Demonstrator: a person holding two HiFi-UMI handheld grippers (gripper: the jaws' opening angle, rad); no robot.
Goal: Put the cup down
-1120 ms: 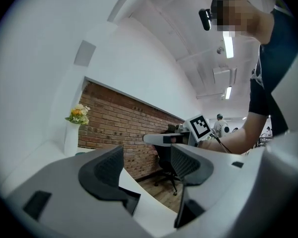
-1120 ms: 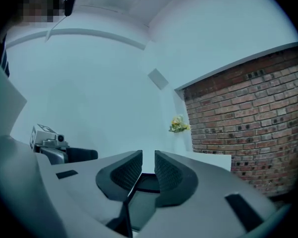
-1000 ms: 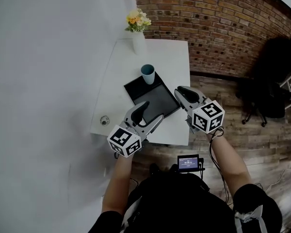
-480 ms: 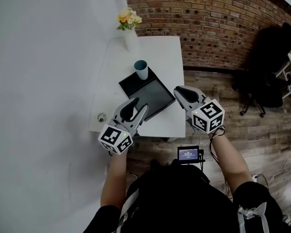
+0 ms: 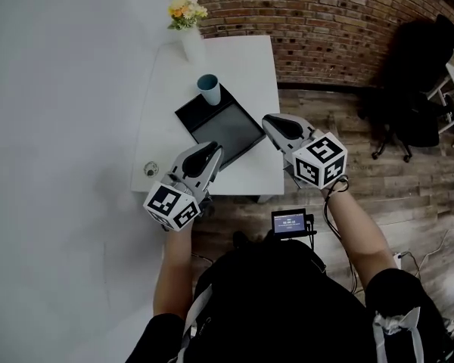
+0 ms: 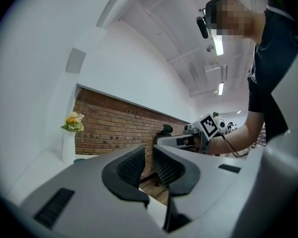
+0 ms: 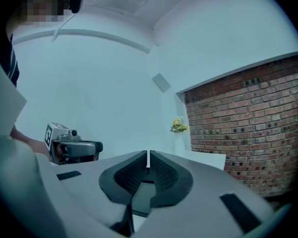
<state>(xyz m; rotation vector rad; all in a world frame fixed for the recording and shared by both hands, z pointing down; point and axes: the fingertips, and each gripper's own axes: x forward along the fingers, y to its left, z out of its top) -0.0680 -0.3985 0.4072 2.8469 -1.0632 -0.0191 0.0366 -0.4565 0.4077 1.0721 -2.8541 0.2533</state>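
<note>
Our stray swing could topple the cup [image 5: 208,89].
Left hand-held gripper [image 6: 148,163] just closed to a slit, right hand-held gripper [image 7: 148,166] shut, both empty.

The left gripper [image 5: 206,152] is held level, its jaws just brought nearly together with nothing between them; the right gripper [image 5: 273,122] is closed fully.

Blue cup [image 5: 208,89] stood upright on far corner of black tray [image 5: 225,131], ahead of left tongs [image 5: 209,153], touching neither pair. Tray lay on white surface [image 5: 250,59], between left tongs and right tongs [image 5: 269,122]. Left jaws had just been closing, nothing between them; right jaws together. Flower vase [image 5: 189,42] stood well past cup.
</note>
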